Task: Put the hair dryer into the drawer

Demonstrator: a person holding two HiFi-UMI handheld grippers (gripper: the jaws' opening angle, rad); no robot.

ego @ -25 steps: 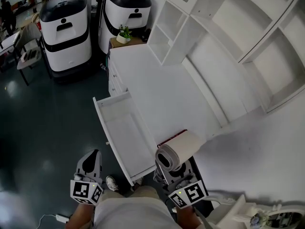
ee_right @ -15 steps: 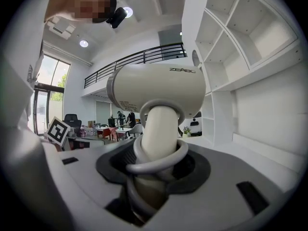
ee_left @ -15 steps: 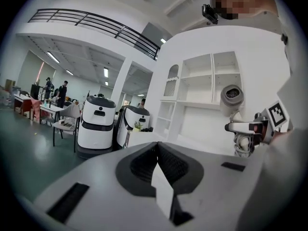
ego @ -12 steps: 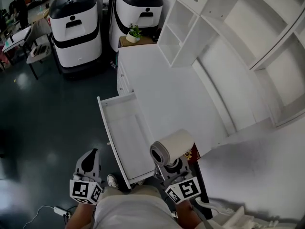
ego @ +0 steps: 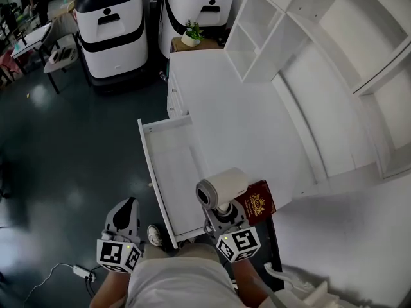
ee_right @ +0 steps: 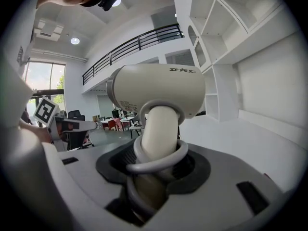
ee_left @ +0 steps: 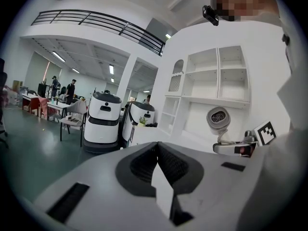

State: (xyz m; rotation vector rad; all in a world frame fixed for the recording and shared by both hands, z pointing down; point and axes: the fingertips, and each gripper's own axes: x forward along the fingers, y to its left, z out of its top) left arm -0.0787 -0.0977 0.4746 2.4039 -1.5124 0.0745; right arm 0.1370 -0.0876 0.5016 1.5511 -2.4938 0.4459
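Observation:
A cream hair dryer [ego: 221,187] stands upright in my right gripper [ego: 223,213], whose jaws are shut on its handle [ee_right: 159,131]. A grey cord loop [ee_right: 156,159] wraps the handle just above the pads. The dryer hangs over the near right corner of the open white drawer [ego: 168,172], which juts from the desk and looks bare inside. My left gripper [ego: 122,220] hovers over the floor left of the drawer, shut on nothing. In the left gripper view its pads [ee_left: 169,163] meet, and the hair dryer [ee_left: 218,119] shows far to the right.
A dark red booklet [ego: 257,201] lies on the white desk top [ego: 244,117] just right of the dryer. White shelving [ego: 270,24] lines the desk's far side. Two white and black robots [ego: 110,27] and a small potted plant [ego: 191,34] stand beyond the desk. Dark floor lies left.
My right gripper has come down and leftward with the hair dryer, toward the drawer's near corner, uncovering the red booklet. The left gripper has barely moved.

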